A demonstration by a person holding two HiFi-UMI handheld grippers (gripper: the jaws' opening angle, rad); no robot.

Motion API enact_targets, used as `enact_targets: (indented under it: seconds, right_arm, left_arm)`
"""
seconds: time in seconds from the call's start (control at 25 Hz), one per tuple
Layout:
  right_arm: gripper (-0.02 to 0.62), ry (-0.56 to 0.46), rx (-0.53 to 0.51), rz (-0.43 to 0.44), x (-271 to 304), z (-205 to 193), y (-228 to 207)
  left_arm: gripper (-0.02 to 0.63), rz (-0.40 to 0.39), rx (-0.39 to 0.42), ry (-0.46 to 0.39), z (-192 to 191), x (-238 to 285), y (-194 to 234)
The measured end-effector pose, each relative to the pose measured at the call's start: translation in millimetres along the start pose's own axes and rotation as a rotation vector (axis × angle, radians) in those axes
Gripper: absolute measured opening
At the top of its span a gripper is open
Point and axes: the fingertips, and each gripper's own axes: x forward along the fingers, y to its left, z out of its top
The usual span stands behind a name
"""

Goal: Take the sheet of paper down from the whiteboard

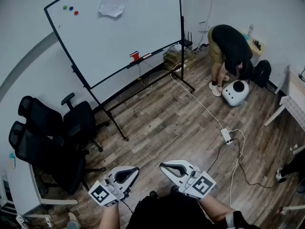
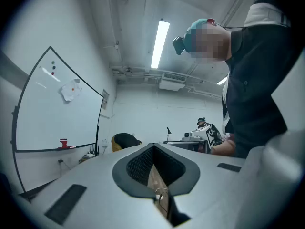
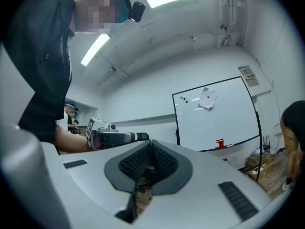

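Left hand-held gripper (image 1: 135,170) (closed), chairs (image 1: 47,142) beyond

I see a brown wood-plank floor (image 1: 157,123) running up to plain white walls (image 1: 24,42). Two black office chairs on castors (image 1: 52,142) stand together at the left, just beside a white desk (image 1: 21,187) in the near left corner. A white power strip (image 1: 226,136) lies on the boards, its white cable (image 1: 200,104) trailing toward the far wall. At the right edge I make out a white table (image 1: 293,99). Overhead, a long fluorescent tube (image 2: 159,44) glows on the pale grey ceiling (image 2: 133,23).
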Motion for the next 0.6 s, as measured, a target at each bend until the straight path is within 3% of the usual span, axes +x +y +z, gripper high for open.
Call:
enact_targets:
  seconds: [0.32, 0.6]
  right_arm:
    - [0.021, 0.025, -0.004, 0.025, 26.2, -11.5, 7.5]
    - [0.021, -0.022, 0.010, -0.014, 15.5, -9.7, -5.4]
  left_arm:
    - [0.011, -0.005, -0.055, 0.023, -17.9, -21.0, 4.5]
    - [0.011, -0.047, -0.035, 0.011, -11.0, -3.3, -0.2]
